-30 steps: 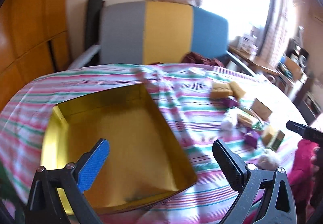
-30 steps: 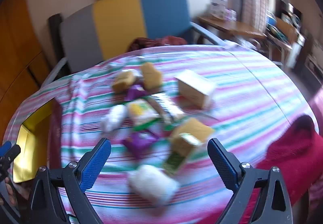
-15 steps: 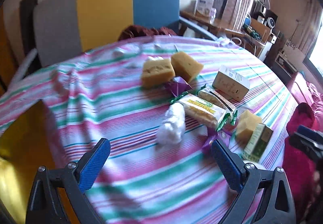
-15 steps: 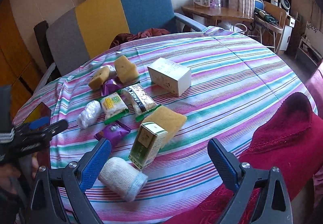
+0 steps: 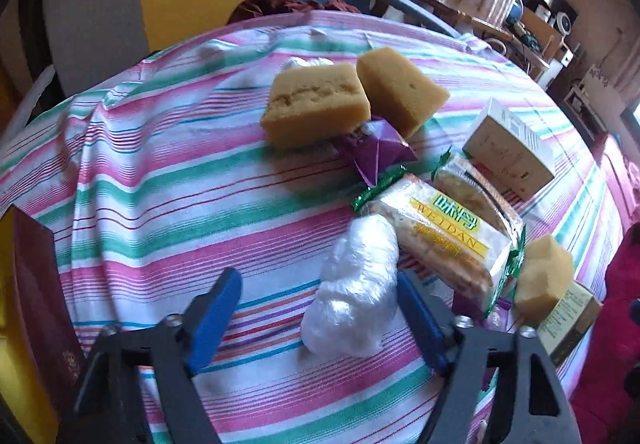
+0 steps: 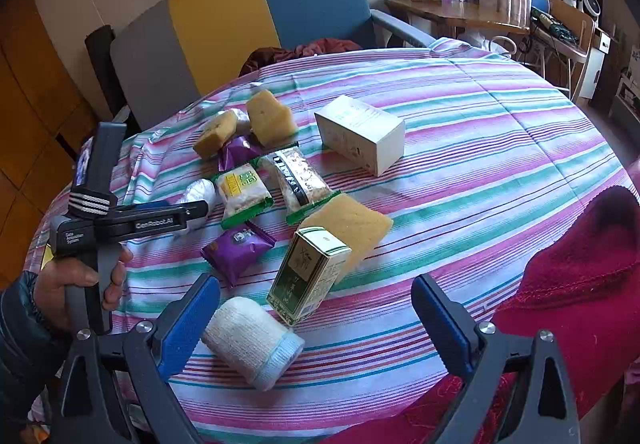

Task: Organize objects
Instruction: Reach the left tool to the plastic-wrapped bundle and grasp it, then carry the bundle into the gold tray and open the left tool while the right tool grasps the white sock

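Left gripper (image 5: 320,308) had swung from over the gold tin (image 5: 16,324) to the snack pile; its jaws were closing around the clear plastic-wrapped bundle (image 5: 356,296), right pad touching, left pad not yet. Right gripper (image 6: 316,316) hung wide open and empty above the white cloth roll (image 6: 254,340). Farther off, green carton (image 6: 308,276), purple packets, Weidan cracker pack (image 5: 436,240), sponges (image 5: 316,107) and white box (image 6: 360,131) lay loose on the striped tablecloth (image 5: 200,203). Judged barely started.
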